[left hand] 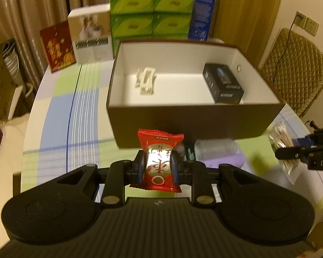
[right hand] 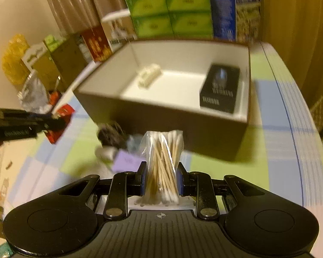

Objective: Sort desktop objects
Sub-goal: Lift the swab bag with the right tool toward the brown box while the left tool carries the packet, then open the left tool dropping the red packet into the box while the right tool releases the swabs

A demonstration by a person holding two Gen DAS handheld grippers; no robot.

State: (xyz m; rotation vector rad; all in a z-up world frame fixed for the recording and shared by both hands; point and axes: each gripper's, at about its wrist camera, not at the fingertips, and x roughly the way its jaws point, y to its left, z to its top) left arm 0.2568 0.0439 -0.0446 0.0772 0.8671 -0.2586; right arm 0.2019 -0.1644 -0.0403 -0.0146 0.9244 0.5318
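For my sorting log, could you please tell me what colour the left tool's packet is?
Red packet with a pale centre; clearest in the left wrist view.

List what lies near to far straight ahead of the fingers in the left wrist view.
left gripper shut on red snack packet → brown box's near wall → white plastic clip inside the box → green cartons

Open floor mid-box (left hand: 183, 90) between white clip (left hand: 146, 81) and black carton (left hand: 224, 83); tall near wall (left hand: 193, 122).
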